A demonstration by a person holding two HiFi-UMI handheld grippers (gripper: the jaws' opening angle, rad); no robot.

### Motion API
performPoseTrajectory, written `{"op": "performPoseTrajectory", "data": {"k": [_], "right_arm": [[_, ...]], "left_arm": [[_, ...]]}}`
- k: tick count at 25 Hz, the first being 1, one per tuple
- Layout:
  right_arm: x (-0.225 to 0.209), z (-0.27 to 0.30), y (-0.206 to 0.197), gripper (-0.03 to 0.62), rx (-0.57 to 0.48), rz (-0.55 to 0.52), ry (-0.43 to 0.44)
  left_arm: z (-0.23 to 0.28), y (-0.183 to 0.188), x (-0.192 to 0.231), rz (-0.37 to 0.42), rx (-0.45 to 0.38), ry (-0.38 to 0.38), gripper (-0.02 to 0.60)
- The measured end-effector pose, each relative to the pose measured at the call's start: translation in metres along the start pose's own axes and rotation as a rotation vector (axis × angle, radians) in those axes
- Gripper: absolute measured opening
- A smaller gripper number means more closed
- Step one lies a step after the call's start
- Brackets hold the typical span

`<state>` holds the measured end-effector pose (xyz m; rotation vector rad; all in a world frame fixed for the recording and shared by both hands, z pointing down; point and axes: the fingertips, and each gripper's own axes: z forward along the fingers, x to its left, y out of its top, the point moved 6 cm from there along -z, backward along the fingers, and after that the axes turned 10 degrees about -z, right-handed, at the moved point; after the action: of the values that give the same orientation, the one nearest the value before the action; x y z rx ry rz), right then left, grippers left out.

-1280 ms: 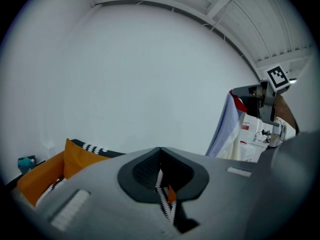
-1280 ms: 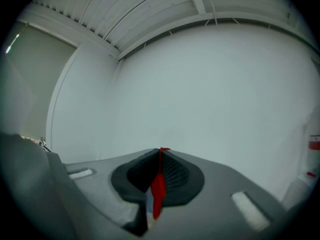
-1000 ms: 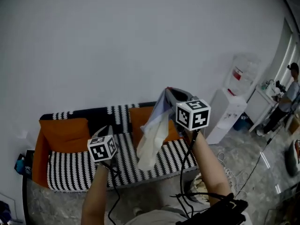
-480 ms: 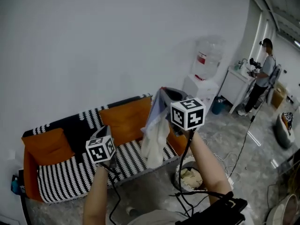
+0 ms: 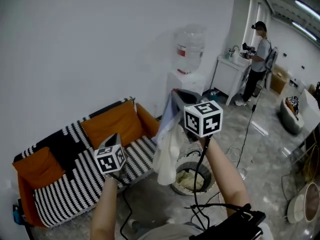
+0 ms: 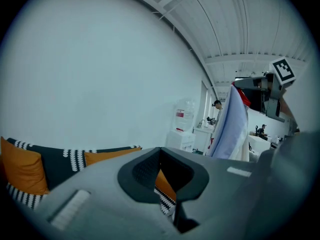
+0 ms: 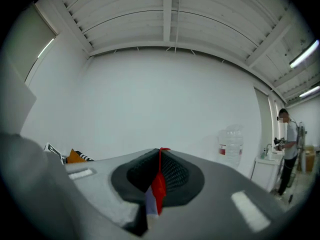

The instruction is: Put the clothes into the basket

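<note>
Our right gripper (image 5: 176, 95) pinches the pale garment (image 5: 167, 149), which hangs at the basket's (image 5: 181, 189) 11 o'clock; our left gripper (image 5: 115, 138) is pressed together, empty; released here, the cloth could miss onto the floor (image 5: 150, 206).

Right gripper view: only a red and pale sliver of the garment (image 7: 158, 191) shows, pinched in the right gripper (image 7: 160, 156); the rest drops out of sight behind the gripper's own body. Head view: marker cube and hanging cloth cover those jaws, so I can't check the grip from there. The garment also hides part of the basket (image 5: 200, 190) rim. Pale stuff lies inside, kind unclear. The far person (image 5: 257, 54) handles something too small to make out.
</note>
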<state>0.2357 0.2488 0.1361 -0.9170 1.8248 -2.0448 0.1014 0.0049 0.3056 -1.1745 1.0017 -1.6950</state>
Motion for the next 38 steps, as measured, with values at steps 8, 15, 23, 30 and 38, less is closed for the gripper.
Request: {"op": "performPoseTrajectory", "data": {"k": [8, 15, 23, 30, 38], "right_arm": [[-0.062, -0.085, -0.022, 0.011, 0.022, -0.061, -0.114], [-0.112, -0.128, -0.044, 0.011, 0.058, -0.056, -0.215], [-0.157, -0.172, -0.068, 0.011, 0.104, -0.003, -0.334], [-0.182, -0.194, -0.088, 0.011, 0.131, 0.019, -0.405], [-0.192, -0.207, -0.145, 0.011, 0.202, 0.105, -0.442]], "left_arm": [[0.033, -0.031, -0.109, 0.062, 0.067, -0.146, 0.006], [0.069, -0.041, -0.177, 0.132, 0.118, -0.267, 0.006], [0.103, -0.04, -0.252, 0.164, 0.13, -0.398, 0.006], [0.129, -0.06, -0.291, 0.184, 0.188, -0.474, 0.006], [0.154, -0.101, -0.309, 0.209, 0.275, -0.507, 0.006]]}}
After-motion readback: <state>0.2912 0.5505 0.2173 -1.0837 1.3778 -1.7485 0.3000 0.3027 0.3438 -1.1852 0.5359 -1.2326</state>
